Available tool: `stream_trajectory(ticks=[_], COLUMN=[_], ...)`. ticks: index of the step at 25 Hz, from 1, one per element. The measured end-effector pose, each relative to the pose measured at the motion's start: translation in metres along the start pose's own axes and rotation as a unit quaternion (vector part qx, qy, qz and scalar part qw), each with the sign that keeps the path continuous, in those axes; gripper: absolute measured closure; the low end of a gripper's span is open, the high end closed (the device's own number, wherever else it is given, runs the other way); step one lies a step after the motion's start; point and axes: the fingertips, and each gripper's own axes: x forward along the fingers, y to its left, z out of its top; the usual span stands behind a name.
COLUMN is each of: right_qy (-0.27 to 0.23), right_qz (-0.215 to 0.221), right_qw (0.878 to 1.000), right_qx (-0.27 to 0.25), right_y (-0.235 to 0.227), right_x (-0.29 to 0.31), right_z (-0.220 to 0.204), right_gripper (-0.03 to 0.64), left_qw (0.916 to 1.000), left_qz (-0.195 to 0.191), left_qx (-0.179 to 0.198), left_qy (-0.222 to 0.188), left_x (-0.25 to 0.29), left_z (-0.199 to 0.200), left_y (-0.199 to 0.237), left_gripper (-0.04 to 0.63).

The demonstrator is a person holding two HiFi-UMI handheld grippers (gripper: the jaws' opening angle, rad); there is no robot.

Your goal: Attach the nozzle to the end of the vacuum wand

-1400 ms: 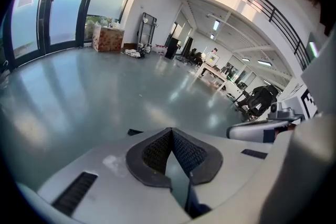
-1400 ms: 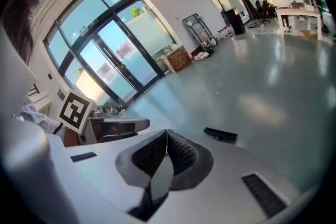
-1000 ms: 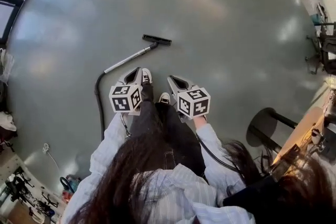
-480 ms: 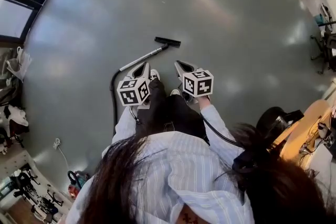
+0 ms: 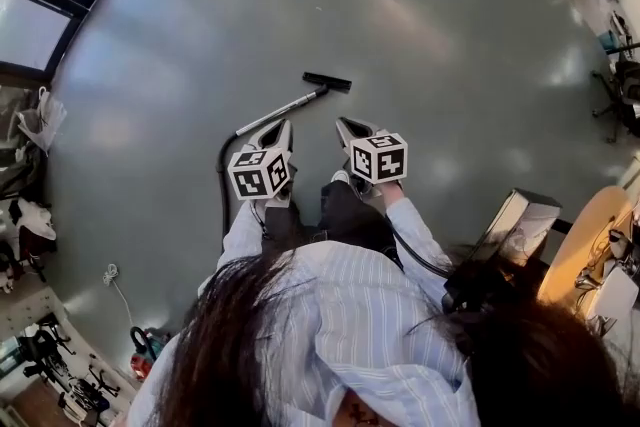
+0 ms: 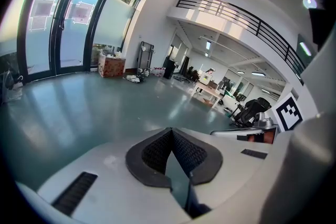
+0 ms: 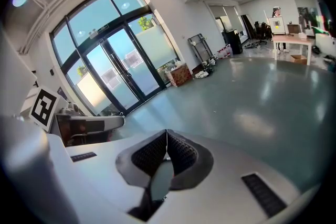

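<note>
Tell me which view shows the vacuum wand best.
Head view: the vacuum wand lies whole on the floor, black nozzle at its far end. Both gripper views show only shut jaws, floor and the room beyond; no wand.

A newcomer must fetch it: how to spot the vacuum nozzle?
On the grey-green floor, ahead of the person, lies a silver wand trailing a black hose. The nozzle is the short flat black bar across the wand's far end; wand and hose are long and round.
</note>
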Motion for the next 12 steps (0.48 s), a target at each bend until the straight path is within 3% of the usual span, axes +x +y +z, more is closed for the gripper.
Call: stream_trajectory(ticks=[7,12], right_qy=[-0.019,-0.035], right_qz=[-0.015,-0.015], right_qw=[1.000,0.999], right_qx=[0.001,0.019], right_y=[0.048,0.116], right_x=[0.013,0.027], right_z=[-0.014,-0.041], right_gripper=[0.607,0.607], left_qw=[0.9995,0.9980], left_qz=[-0.025,-0.036], left_qx=[0.018,0.049], left_qy=[0.010,0.016], left_x=[-0.039,-0.094], left_z=[-0.020,-0.036], left_y=[0.035,0.081], left_gripper=[0.591,0.591])
